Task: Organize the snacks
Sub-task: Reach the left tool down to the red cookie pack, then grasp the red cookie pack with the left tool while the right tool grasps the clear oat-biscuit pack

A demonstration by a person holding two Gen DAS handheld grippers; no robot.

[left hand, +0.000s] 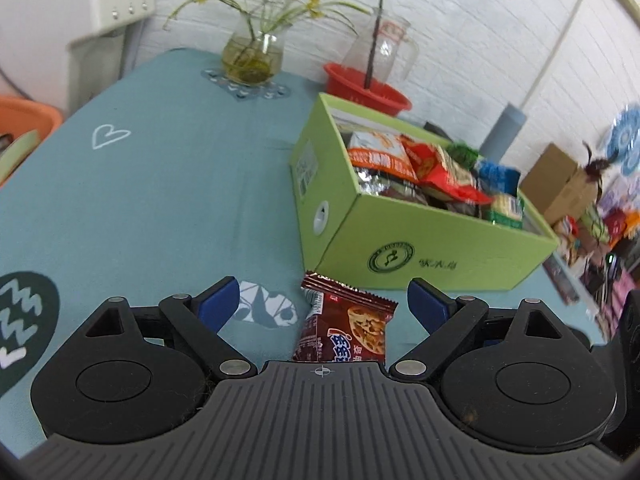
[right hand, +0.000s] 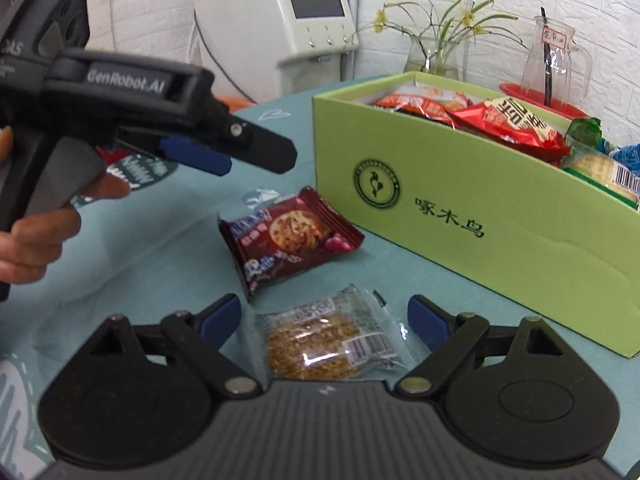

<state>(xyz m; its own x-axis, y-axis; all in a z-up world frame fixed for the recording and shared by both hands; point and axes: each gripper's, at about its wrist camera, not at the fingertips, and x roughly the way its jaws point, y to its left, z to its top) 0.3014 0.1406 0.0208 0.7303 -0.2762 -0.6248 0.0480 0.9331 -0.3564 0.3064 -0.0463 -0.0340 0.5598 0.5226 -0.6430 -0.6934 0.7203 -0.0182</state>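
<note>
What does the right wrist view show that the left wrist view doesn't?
Only the right wrist view: a clear-wrapped oat cake between the open right hand-held gripper, the left hand-held gripper from the side, and a hand on it.
Only the left wrist view: an orange tub.
Both: the brown cookie packet, the green box, the vase and the jug.

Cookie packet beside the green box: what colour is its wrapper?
Dark maroon cookie packet with a chocolate-chip cookie picture; clearest in the right wrist view.

Table: teal cloth.
Ahead of left tool: brown cookie pack, green box beyond.
Ahead of right tool: clear oat pack.
</note>
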